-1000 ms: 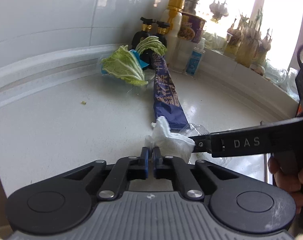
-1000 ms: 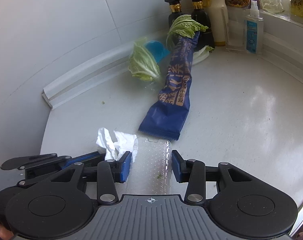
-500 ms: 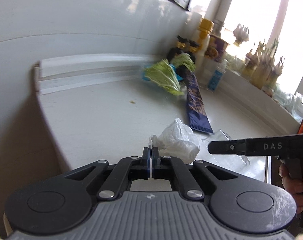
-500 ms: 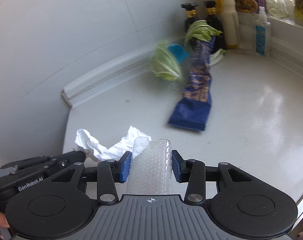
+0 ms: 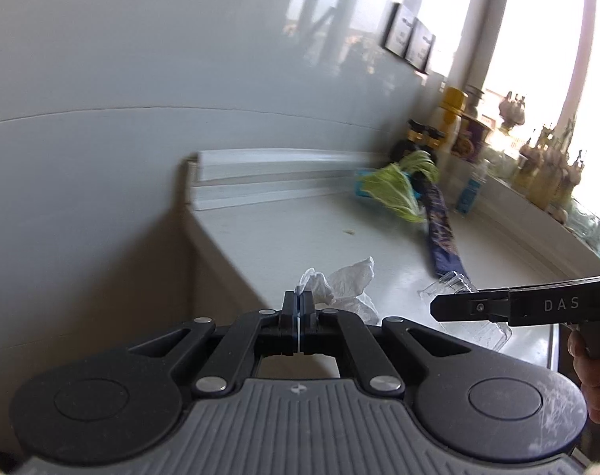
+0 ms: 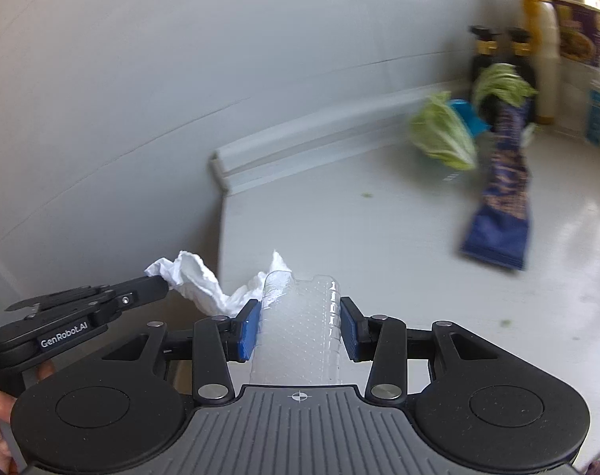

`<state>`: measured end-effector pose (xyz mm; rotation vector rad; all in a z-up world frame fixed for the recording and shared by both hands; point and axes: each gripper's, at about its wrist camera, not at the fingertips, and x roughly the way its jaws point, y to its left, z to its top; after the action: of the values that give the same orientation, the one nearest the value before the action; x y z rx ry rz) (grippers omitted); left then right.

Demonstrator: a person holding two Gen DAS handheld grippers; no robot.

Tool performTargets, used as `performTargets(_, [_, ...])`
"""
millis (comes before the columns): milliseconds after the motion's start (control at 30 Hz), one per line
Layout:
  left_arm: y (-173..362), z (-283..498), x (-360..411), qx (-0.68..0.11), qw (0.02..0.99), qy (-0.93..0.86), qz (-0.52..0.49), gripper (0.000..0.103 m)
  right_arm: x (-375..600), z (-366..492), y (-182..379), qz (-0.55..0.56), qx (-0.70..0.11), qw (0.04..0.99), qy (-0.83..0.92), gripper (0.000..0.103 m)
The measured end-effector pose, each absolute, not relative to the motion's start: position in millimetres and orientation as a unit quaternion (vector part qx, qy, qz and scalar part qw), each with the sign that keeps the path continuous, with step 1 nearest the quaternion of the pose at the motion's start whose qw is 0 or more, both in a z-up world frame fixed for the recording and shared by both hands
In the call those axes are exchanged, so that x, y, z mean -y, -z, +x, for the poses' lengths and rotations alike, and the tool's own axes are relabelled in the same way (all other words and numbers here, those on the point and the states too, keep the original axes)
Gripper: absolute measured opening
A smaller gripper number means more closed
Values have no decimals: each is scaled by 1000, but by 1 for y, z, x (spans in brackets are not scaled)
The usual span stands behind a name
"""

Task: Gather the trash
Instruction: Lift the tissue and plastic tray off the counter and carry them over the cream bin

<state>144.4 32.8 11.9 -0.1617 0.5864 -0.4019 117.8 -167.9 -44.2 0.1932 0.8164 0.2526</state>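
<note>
Two tongs leave loaded: left gripper (image 5: 298, 308) pinching tissue (image 5: 345, 289), right gripper (image 6: 300, 322) clamping tray (image 6: 300, 340); wrapper (image 6: 501, 213) lies beyond, lengthwise away, rightward.

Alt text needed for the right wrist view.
The right gripper clamps a clear dimpled plastic tray, while the left gripper beside it pinches a crumpled white tissue. Green cabbage leaves and a long blue snack wrapper remain on the white counter.

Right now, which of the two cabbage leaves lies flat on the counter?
The left cabbage leaf, beside the blue scrap. The other cabbage leaf sits draped over the upper end of the blue snack wrapper.
</note>
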Motion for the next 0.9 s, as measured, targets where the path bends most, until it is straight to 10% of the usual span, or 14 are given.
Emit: performTargets(900, [94, 135, -164, -372, 914, 55, -153, 1, -10, 139, 100, 46, -424, 873, -238, 40])
